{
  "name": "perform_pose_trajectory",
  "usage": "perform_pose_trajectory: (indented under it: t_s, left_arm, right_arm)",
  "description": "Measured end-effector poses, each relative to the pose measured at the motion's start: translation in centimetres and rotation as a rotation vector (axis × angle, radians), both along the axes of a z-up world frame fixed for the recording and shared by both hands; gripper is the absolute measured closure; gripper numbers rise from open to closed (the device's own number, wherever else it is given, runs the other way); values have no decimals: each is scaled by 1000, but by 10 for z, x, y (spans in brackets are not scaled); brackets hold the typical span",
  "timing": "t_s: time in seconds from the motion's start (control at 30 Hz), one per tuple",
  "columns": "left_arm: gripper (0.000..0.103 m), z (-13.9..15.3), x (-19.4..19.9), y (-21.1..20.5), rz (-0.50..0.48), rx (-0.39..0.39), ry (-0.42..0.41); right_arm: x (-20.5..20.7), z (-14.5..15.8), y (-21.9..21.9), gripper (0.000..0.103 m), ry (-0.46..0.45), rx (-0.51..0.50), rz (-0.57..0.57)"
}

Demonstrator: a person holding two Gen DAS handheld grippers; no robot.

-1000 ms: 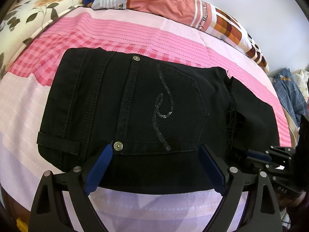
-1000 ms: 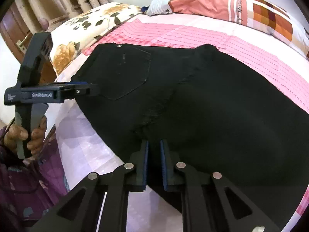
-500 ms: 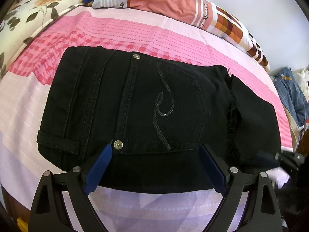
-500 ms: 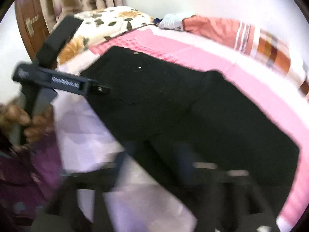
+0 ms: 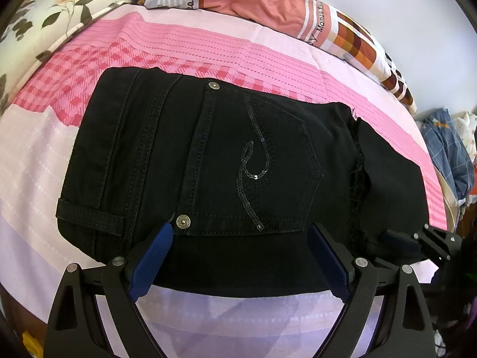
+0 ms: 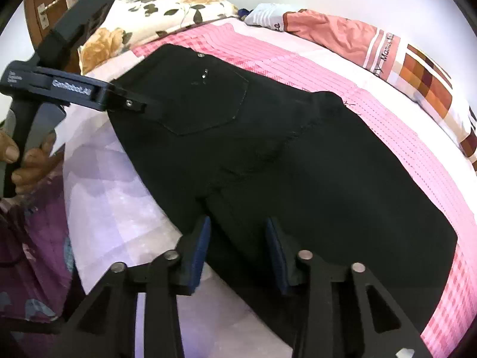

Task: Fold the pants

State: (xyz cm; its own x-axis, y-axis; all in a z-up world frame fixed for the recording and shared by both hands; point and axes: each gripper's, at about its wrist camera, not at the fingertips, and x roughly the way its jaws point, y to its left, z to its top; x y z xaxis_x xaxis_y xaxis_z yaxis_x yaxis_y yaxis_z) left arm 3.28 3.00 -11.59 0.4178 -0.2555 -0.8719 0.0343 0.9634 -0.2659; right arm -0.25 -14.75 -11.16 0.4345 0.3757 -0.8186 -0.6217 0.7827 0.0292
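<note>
Black pants [image 5: 226, 161] lie flat on the pink bed sheet [image 5: 208, 44] — back pocket up. We see our left hand-held gripper [image 5: 238, 256] spread wide at the waistband edge, gripping nothing. Right hand-held gripper [image 6: 238, 253] — partly open over the near edge of the pants, nothing clamped.

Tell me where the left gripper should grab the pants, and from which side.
Probably the waistband edge of the pants, just below the pocket rivet, approached from the near bed side. That thick hem lies flat right between the open left gripper fingers, so a short forward push would likely seat it.
</note>
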Motion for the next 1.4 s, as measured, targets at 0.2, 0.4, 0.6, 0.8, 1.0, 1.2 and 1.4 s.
perform_pose_trajectory:
  t_s: [0.2,0.4,0.6,0.8,1.0,1.2,1.4]
  left_arm:
    - [11,0,0,0,-1,0,1]
    - [11,0,1,1,-1,0,2]
    - [11,0,0,0,0,0,3]
    - [11,1,-1,-2,-2,5,4]
    - [11,0,1,-1,-5,7,5]
    - [10,0,0,1,2,-9,15]
    - [11,1,3,10,34,-73,48]
  right_arm:
    - [8,-4,12,85,11,-88,-2]
    - [13,0,4,90,75,-28,-23]
    - [21,4,-11,92,197,136,-79]
    - [15,3,-12,93,253,200,-97]
    - [3,8,-3,90,193,173,-77]
    - [8,28,-57,22,358,648,-154]
    - [4,-35,-130,45,781,1203,-503]
